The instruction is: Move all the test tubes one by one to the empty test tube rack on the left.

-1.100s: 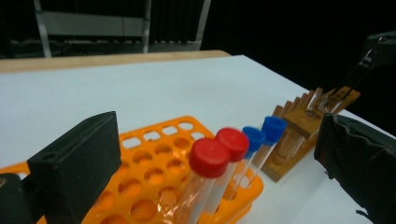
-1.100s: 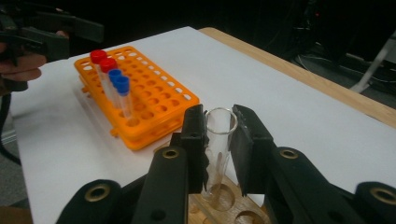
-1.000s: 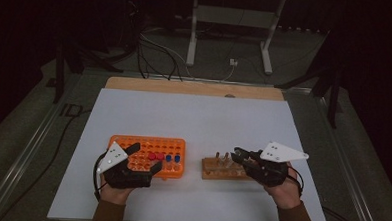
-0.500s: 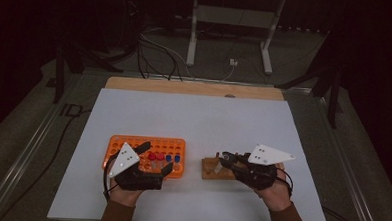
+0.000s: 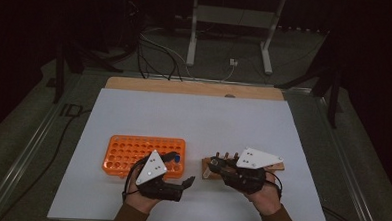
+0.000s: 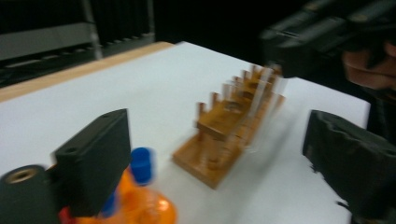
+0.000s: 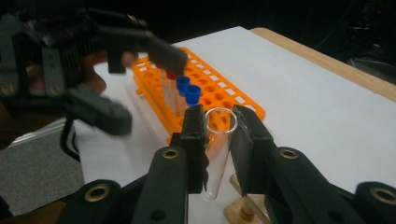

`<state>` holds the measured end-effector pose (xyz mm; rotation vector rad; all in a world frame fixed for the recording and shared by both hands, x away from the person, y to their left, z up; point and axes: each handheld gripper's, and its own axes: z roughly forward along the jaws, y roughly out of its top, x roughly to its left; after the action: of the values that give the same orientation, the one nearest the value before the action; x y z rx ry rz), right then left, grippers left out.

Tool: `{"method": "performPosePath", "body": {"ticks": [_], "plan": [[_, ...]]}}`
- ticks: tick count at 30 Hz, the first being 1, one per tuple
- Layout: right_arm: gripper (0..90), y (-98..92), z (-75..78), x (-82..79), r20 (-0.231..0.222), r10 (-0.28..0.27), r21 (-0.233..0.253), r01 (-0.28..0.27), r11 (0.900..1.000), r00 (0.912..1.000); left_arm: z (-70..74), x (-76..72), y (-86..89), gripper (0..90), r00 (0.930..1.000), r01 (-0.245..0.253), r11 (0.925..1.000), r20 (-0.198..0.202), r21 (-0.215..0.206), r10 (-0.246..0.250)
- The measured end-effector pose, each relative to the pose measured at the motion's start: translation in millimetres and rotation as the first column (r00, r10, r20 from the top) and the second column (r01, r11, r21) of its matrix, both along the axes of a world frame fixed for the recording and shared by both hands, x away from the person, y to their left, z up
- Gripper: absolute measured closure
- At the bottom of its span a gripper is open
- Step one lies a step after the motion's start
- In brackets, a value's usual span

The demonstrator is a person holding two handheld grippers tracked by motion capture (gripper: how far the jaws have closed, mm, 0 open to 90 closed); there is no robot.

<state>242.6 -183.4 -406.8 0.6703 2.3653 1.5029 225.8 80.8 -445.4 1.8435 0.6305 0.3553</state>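
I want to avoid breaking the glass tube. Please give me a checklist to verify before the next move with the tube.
1. Right gripper is shut on the glass tube: ok, both jaws press its sides.
2. Tube is upright and uncapped: ok, its open rim faces up.
3. Tube is clear of the wooden stand: cannot tell; the high view is too small and dark.
4. Left gripper is open and empty: ok, its jaws stand wide apart.
5. Orange rack has free holes: ok, many are open.
6. Blue-capped tubes are out of the path: cannot tell.
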Motion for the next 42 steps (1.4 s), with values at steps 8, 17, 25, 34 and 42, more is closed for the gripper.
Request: {"method": "performPosePath", "body": {"ticks": [8,17,25,34,42], "plan": [[75.6,11.3,-5.0,-3.0,-0.026,0.046,-0.003,-0.046,0.999,0.9986,-8.7,-1.1,-19.0,43.5,0.998,0.06,0.9973,-0.023,0.041,-0.059],[75.6,21.6,-10.2,-5.7,-0.034,0.071,-0.015,-0.072,0.997,0.9969,-10.4,-1.6,-22.0,71.3,0.9938,0.108,0.9916,-0.035,0.071,-0.106],[73.0,21.1,-10.5,-5.4,-0.038,0.065,-0.004,-0.065,0.998,0.9971,-9.9,-3.6,-22.3,76.6,0.9946,0.104,0.9904,-0.009,0.091,-0.104],[34.2,4.4,-6.9,4.2,-0.066,0.008,0.085,-0.003,0.996,0.9978,-5.3,0.5,-4.5,76.7,0.9991,0.043,0.9969,-0.01,0.066,-0.042],[15.8,-17.1,-9.1,16.5,-0.061,-0.099,0.101,0.104,0.989,0.9933,1.5,0.4,21.1,76.7,0.9997,-0.023,0.9993,0.004,0.029,0.023]]}}
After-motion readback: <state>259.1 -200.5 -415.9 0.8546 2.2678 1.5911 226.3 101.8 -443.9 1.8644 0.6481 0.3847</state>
